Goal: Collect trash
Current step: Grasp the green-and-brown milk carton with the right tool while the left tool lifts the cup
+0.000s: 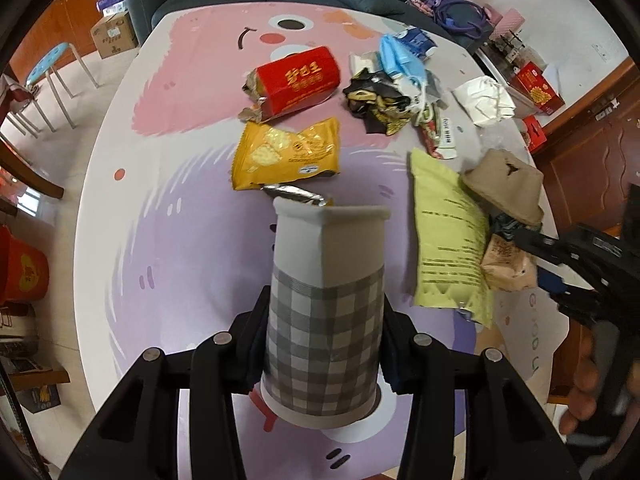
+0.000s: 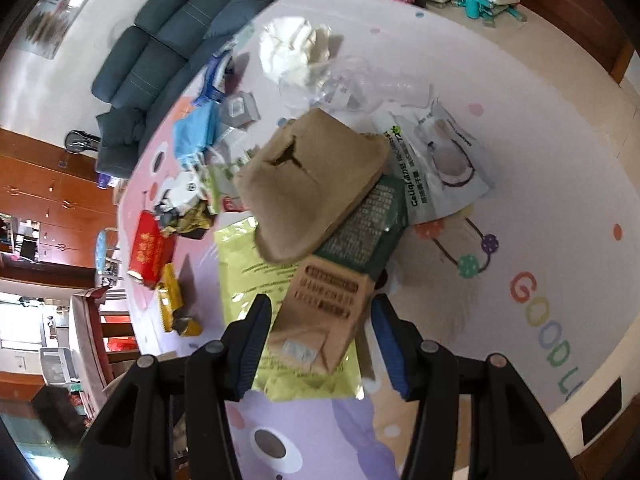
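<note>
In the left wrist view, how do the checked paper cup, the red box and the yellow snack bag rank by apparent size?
1. Checked paper cup, but it is nearest the camera, so partly inflated.
2-3. Yellow snack bag and red box look alike; no ranking.

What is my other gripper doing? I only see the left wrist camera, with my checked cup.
Observer: The right gripper is open, with one finger on each side of a tan packet.
Operator: Is anything hiding under that brown paper tray?
Observer: Yes, a dark green packet lies partly under the brown paper tray.
Operator: What's behind the tray?
Observer: A white pouch with a coconut picture lies flat on the table mat.
</note>
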### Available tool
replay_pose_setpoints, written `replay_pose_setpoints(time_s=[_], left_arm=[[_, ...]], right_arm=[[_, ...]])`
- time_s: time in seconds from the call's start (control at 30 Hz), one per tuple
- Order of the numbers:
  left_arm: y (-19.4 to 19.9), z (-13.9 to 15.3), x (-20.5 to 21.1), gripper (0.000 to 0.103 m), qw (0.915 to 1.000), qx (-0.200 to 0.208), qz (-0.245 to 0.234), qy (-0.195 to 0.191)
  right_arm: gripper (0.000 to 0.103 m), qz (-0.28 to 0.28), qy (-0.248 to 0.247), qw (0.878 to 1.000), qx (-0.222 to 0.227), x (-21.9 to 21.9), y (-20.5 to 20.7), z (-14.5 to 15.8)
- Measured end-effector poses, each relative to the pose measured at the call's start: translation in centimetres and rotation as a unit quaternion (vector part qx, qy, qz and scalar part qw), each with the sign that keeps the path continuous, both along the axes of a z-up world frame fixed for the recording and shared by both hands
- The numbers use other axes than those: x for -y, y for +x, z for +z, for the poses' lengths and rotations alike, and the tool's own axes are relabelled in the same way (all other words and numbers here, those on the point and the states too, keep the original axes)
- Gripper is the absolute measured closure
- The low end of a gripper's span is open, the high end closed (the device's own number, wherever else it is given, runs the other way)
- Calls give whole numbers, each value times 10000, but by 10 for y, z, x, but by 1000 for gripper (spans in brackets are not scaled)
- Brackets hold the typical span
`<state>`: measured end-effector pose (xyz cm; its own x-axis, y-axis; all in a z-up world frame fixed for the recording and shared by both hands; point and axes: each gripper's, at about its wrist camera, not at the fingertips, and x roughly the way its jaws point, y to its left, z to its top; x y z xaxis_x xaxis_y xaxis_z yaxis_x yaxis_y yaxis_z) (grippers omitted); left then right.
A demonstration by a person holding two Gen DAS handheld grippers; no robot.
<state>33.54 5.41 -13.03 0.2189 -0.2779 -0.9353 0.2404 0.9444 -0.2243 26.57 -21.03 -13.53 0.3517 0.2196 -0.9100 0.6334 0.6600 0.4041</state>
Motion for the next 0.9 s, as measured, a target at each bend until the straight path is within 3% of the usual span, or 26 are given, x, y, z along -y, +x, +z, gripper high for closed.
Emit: replay_pose_setpoints(time_s=[0.1,0.23,0.57,0.9], left_arm=[[-4,5,3,59,10000,49,-49,15],[-17,13,3,59,9999,96,-102,22],[-59,25,19,59,9998,134,-126,48],[-131,34,43,59,9997,230,-70,6]], right_arm=[[51,-27,57,9998,-194,0,3,-10],[62,31,-82,9999,-80,-2,-7,-3],[62,327,-161,9993,74,14,-60,21],[62,1263,-298,9904,469,5,-127,49]])
